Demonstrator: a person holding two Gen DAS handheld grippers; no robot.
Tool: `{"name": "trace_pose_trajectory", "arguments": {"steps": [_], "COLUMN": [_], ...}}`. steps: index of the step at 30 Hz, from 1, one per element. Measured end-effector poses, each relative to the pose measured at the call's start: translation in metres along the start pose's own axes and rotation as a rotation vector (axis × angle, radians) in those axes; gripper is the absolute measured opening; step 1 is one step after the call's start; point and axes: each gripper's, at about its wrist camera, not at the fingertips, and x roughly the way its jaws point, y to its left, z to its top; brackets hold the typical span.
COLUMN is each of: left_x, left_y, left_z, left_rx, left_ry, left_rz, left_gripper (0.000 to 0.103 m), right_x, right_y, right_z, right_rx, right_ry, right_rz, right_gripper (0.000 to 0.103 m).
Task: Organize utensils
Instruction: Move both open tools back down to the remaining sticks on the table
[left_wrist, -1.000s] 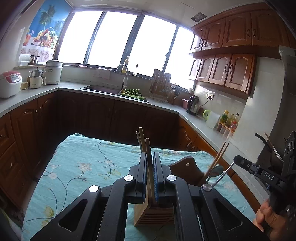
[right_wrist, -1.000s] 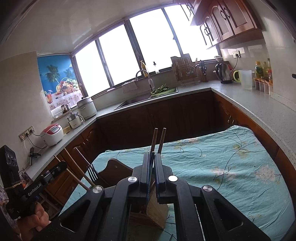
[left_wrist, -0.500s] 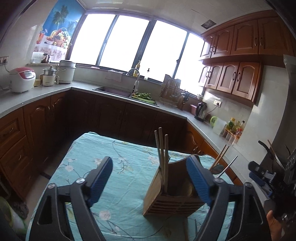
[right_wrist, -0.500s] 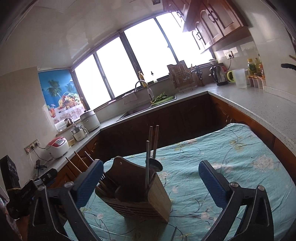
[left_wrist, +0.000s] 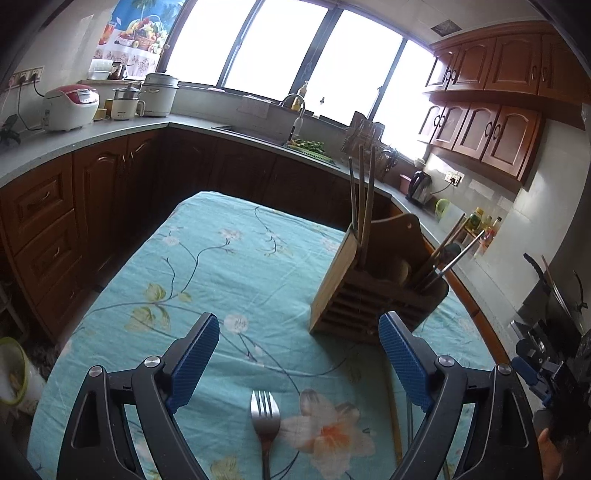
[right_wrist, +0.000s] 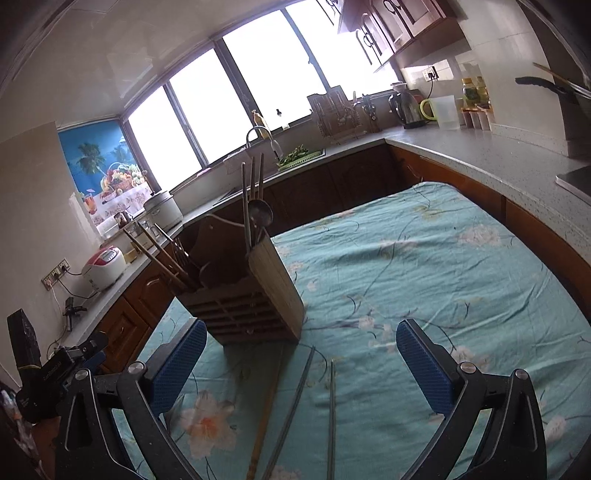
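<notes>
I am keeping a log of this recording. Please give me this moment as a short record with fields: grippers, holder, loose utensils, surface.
left gripper: open, empty, above the fork
right gripper: open, empty, above the loose chopsticks
utensil holder: wooden, upright on the tablecloth, with chopsticks and a spoon standing in it
fork: flat on the cloth, tines toward the holder
loose chopsticks: flat on the cloth in front of the holder
tablecloth: teal, floral
</notes>
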Motion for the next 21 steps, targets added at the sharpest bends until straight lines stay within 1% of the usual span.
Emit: {"name": "trace_pose_trajectory", "arguments": {"steps": [4,8,14,21], "left_x": [-0.002,0.0,0.006,0.018], "left_y": [-0.005,-0.013,-0.023,-0.032], "left_z": [-0.01,-0.018,-0.027,-0.026], "left_rx": [0.001,0.025,0.044,0.058], "left_ry": [0.049,0.082,0.144,0.204], "left_rz": [-0.004,-0.013,-0.025,-0.029], "left_gripper": [0.088,0.088,0.088,0.087], "right_x": [-0.005,-0.006,-0.003,0.006], "right_y": [-0.004,-0.004,-0.005,-0.01], "right_z": [-0.02,-0.033,-0.041,-0.041], "right_rx": [-0.001,-0.014,-0.021,-0.029], "right_ry": [0.023,0.048,0.073,0.089], "right_rz": [-0.02,-0.033,-0.032,-0.05], "right_gripper": [0.103,0.103,0.103,0.103]}}
